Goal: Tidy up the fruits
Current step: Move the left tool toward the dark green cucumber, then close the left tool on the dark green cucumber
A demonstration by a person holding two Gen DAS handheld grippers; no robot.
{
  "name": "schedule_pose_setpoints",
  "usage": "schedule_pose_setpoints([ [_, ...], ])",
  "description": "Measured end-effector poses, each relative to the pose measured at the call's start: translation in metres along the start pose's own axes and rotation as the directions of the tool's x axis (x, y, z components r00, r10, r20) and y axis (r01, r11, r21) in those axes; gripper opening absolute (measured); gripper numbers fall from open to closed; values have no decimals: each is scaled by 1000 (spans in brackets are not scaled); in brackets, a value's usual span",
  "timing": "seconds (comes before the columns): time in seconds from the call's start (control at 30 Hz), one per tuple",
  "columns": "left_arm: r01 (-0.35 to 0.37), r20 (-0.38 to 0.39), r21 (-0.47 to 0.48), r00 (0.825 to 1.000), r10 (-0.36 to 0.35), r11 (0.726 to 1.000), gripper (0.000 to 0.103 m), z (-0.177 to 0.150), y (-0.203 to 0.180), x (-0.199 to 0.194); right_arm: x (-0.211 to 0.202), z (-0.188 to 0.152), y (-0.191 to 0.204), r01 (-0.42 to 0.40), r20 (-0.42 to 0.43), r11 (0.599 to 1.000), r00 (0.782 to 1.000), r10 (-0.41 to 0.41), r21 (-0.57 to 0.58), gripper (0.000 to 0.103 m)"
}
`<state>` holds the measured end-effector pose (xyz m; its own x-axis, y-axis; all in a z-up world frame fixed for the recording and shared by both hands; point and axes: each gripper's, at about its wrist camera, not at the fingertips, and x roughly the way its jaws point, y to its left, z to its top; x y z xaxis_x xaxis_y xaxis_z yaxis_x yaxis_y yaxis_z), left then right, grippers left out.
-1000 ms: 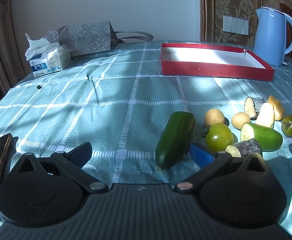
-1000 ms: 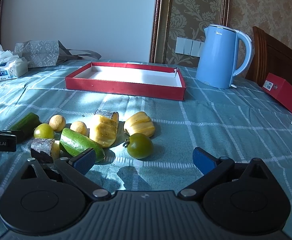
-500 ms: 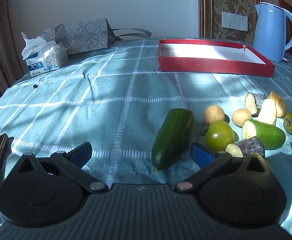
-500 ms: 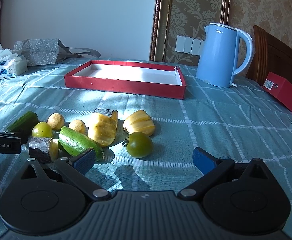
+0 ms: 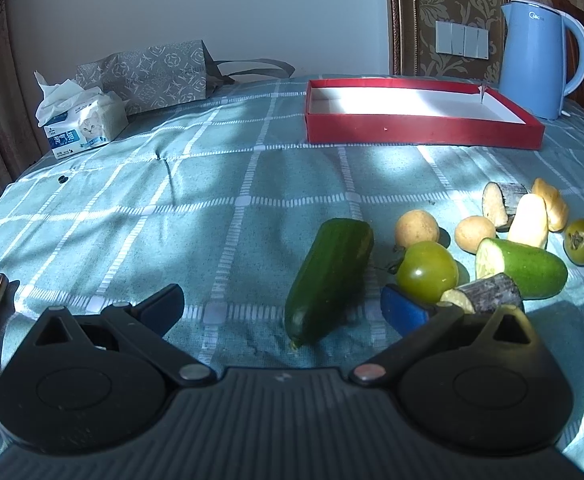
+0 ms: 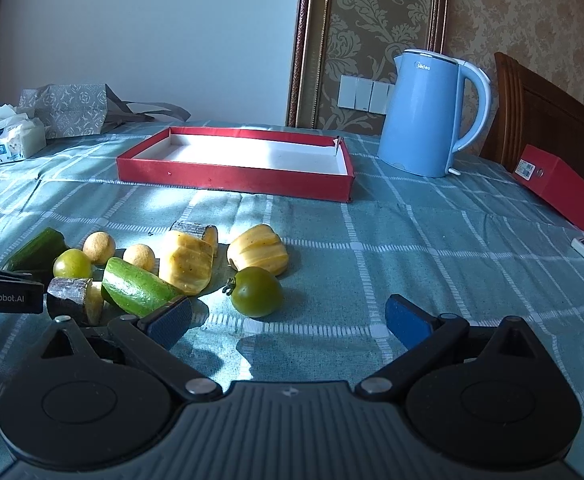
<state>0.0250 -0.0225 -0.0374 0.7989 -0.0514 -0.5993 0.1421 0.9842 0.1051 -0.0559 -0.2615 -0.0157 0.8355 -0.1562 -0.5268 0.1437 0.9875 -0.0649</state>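
both grippers spread wide above a cluster of fruit, red tray waiting empty

two hand-held grippers hover low over a teal checked tablecloth (image 5: 212,184). the left gripper (image 5: 282,306) has its fingers released and wide apart, gripping nothing; a dark green cucumber (image 5: 328,276) lies between them, pointing away. the right gripper (image 6: 288,316) is equally released and empty, with a green tomato (image 6: 256,291) just ahead, between its fingers.

the fruit sits in one loose group near the table's front edge: a second green tomato (image 5: 426,272), two small round yellow fruits (image 5: 416,229), a cut green melon piece (image 6: 138,286), ridged yellow pieces (image 6: 258,249) and short dark-skinned chunks (image 5: 486,292). a shallow red tray (image 6: 232,178) with a white floor stands well beyond them, holding nothing. a blue kettle (image 6: 428,116) stands beside the tray, and a tissue pack (image 5: 80,122) lies at the far left.

judging from this, nothing is sorted yet and the first pick is in hand. to do it well, lower the left fingers either side of the cucumber's middle, across its width, and squeeze gently so it does not roll or nudge the tomato beside it.

compared with a second ago, the left view has crept slightly nearer the cucumber; the right view is nearly unchanged, and no fruit has moved.
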Motion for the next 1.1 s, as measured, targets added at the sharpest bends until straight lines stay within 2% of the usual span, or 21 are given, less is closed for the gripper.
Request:
schedule_pose_setpoints([
  [0.2, 9, -8, -6, 1000, -9, 1000, 103, 1, 1, 2, 2, -1, 2, -3, -5, 1000, 1000, 3, -8, 103],
  [0.43, 69, 28, -21, 997, -69, 997, 103, -7, 20, -7, 3, 1, 1, -9, 4, 1000, 1000, 9, -6, 103],
  [0.6, 38, 35, 26, 999, -39, 999, 103, -5, 12, -5, 8, 3, 1, -28, 0, 1000, 1000, 28, -2, 103],
  [0.67, 55, 37, 28, 998, -56, 998, 103, -4, 13, -4, 9, 4, 0, -32, -1, 999, 999, 32, -3, 103],
  [0.83, 38, 46, 83, 998, -42, 996, 102, 0, 6, 2, 12, 5, -3, -42, -1, 999, 999, 42, 3, 103],
  [0.9, 44, 51, 106, 997, -50, 993, 90, 1, 4, 2, 13, 5, -3, -44, -2, 999, 999, 44, 4, 103],
  [1.03, 57, 53, 135, 996, -64, 989, 85, 3, -2, 4, 15, 6, -6, -43, -8, 999, 999, 43, 6, 103],
  [1.1, 77, 54, 133, 995, -85, 988, 75, 2, -3, 4, 16, 7, -6, -36, -7, 999, 999, 36, 2, 103],
])
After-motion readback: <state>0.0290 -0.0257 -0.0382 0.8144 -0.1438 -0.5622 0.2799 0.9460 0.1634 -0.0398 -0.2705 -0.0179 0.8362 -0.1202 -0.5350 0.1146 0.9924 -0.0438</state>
